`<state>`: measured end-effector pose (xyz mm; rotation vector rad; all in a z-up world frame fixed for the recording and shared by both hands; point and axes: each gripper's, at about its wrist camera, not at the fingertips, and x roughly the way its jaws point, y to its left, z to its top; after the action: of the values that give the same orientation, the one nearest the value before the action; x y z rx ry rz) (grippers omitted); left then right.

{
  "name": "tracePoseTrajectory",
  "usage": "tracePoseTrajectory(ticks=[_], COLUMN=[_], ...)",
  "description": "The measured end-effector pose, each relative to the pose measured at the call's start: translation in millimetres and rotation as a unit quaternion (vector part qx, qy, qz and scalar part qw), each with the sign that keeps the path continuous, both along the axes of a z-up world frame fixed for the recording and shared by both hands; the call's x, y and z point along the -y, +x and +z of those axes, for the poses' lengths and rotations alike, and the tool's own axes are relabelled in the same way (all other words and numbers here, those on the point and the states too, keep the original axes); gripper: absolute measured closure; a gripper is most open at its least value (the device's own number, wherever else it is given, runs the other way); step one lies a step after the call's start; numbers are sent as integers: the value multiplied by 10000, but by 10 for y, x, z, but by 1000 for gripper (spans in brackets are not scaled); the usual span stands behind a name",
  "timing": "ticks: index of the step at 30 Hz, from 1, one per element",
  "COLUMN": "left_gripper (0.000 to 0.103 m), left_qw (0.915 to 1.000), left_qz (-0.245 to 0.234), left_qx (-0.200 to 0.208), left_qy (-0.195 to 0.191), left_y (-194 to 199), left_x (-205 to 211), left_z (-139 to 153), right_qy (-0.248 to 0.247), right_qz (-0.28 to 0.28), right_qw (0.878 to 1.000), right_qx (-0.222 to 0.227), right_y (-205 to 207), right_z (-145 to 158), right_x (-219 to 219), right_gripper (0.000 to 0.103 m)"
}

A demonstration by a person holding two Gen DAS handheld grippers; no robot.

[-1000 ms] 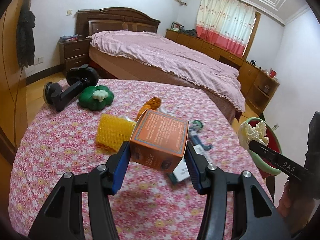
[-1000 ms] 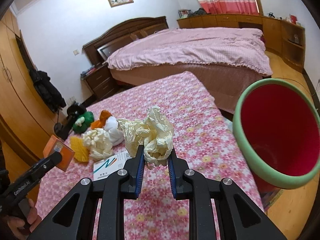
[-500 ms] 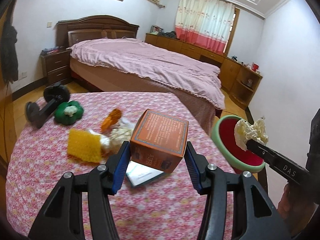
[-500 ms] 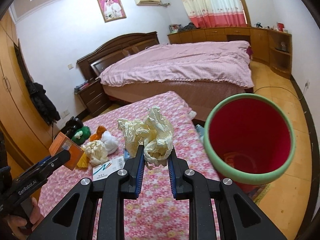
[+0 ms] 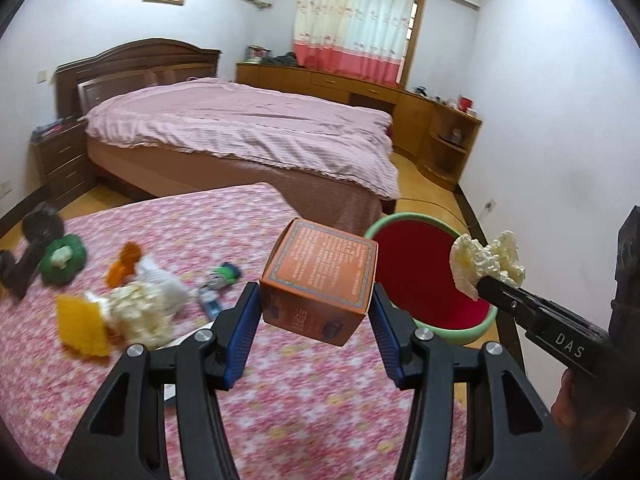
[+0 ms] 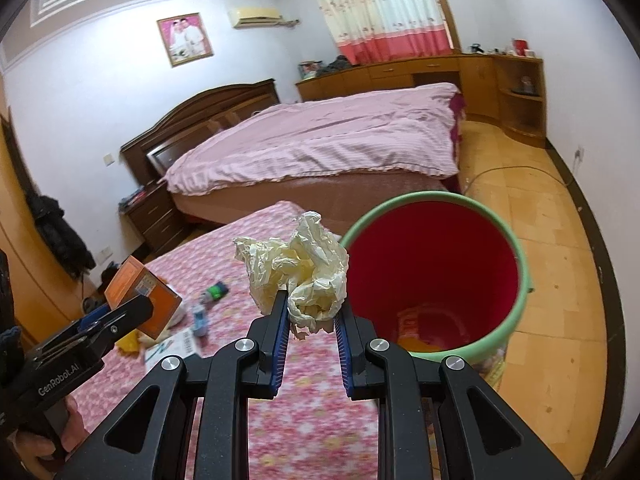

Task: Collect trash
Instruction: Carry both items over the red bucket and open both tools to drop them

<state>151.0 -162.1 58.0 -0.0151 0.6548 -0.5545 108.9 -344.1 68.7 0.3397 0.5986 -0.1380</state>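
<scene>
My left gripper (image 5: pixel 316 312) is shut on an orange cardboard box (image 5: pixel 320 280) and holds it above the floral table, just left of the bin. My right gripper (image 6: pixel 310 312) is shut on a crumpled cream paper wad (image 6: pixel 298 268), held near the bin's rim. The red bin with a green rim (image 6: pixel 436 276) stands off the table's right edge and holds some trash at its bottom. The bin also shows in the left wrist view (image 5: pixel 424 276), with the right gripper and its wad (image 5: pixel 486 262) over its right side.
On the floral tablecloth (image 5: pixel 304 408) lie another crumpled wad (image 5: pixel 140 312), a yellow sponge (image 5: pixel 82 328), an orange piece (image 5: pixel 126 260), a green toy (image 5: pixel 62 258), a black dumbbell (image 5: pixel 32 240) and a small bottle (image 5: pixel 222 276). A bed (image 5: pixel 248 140) stands behind.
Both grippers have swung right toward the bin, each keeping its load. The bin now sits closer and more central in both views.
</scene>
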Motion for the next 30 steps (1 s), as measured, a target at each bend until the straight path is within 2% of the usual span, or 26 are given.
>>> tracePoseTrajectory(ticks=[7,17,30], left_gripper=[49,49,48], left_qw=[9989,9957,9918], left_qz=[-421,-787,-970], left_qx=[-35,-303,-631], left_qy=[182,373,546], left_y=[64,287,491], left_x=[473,1061,1413], left_z=[-72,-345,-645], right_qy=[29,167,162], right_qz=[-328,-655,-790], right_qw=[9994,9968,9939], right_qx=[-100,-423,-755], right_y=[-37,31,165], right_z=[-101,-378,-614], right_x=[284,684,923], right_gripper=[81,81,79])
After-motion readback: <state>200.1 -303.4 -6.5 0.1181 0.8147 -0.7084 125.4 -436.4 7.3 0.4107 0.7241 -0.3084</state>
